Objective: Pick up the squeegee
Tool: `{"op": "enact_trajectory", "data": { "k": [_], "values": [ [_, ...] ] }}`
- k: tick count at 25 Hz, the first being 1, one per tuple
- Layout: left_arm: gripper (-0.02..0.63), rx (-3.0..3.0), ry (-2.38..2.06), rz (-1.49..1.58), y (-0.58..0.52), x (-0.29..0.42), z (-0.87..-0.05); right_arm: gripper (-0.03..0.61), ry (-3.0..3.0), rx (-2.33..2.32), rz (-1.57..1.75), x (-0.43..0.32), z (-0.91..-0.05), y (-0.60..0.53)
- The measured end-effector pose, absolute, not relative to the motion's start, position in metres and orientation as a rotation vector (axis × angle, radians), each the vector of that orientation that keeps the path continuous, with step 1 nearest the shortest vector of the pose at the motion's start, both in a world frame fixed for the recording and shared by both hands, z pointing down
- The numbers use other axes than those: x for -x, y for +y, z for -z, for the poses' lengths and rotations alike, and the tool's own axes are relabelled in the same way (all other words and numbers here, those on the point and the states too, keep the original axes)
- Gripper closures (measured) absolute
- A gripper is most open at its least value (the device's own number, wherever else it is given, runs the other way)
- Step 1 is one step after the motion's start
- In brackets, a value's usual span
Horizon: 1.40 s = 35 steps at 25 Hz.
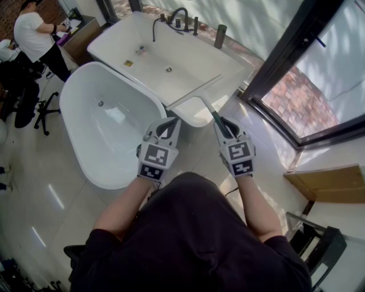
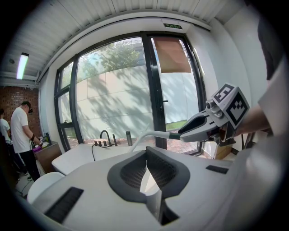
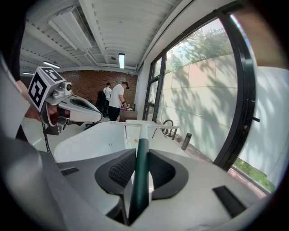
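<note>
The squeegee (image 1: 197, 91) has a long white blade and a dark green handle (image 3: 141, 176). It is held in the air over the corner of the rectangular tub, blade pointing away from me. My right gripper (image 1: 226, 126) is shut on the green handle, which runs straight between its pads (image 3: 160, 169). My left gripper (image 1: 166, 128) hangs level with it to the left, jaws shut and empty, apart from the squeegee. In the left gripper view the squeegee (image 2: 151, 134) and the right gripper (image 2: 186, 133) show at the right, beyond my left gripper (image 2: 146, 154).
An oval white bathtub (image 1: 73, 85) stands at the left, and a rectangular one (image 1: 228, 68) with a black faucet (image 1: 178, 12) and a grey cylinder (image 1: 220, 35) behind it. A black-framed window (image 1: 285, 63) runs along the right. A person (image 1: 34, 37) stands far left.
</note>
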<state>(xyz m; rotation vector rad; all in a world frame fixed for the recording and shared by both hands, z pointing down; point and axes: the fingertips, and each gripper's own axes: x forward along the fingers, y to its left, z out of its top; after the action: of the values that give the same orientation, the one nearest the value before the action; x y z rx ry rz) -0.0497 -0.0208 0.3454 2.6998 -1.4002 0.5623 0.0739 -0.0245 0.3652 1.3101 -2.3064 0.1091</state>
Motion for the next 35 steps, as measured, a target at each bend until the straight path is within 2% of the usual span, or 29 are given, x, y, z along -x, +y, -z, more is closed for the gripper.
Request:
{"op": "enact_trajectory", "data": {
  "k": [35],
  "values": [
    [0.611,-2.698,-1.396,-0.573,-0.0235,0.0499,-0.3478,0.491,-2.315,-1.314,-0.110,-0.0719,-0.3647,-0.0267]
  ]
}}
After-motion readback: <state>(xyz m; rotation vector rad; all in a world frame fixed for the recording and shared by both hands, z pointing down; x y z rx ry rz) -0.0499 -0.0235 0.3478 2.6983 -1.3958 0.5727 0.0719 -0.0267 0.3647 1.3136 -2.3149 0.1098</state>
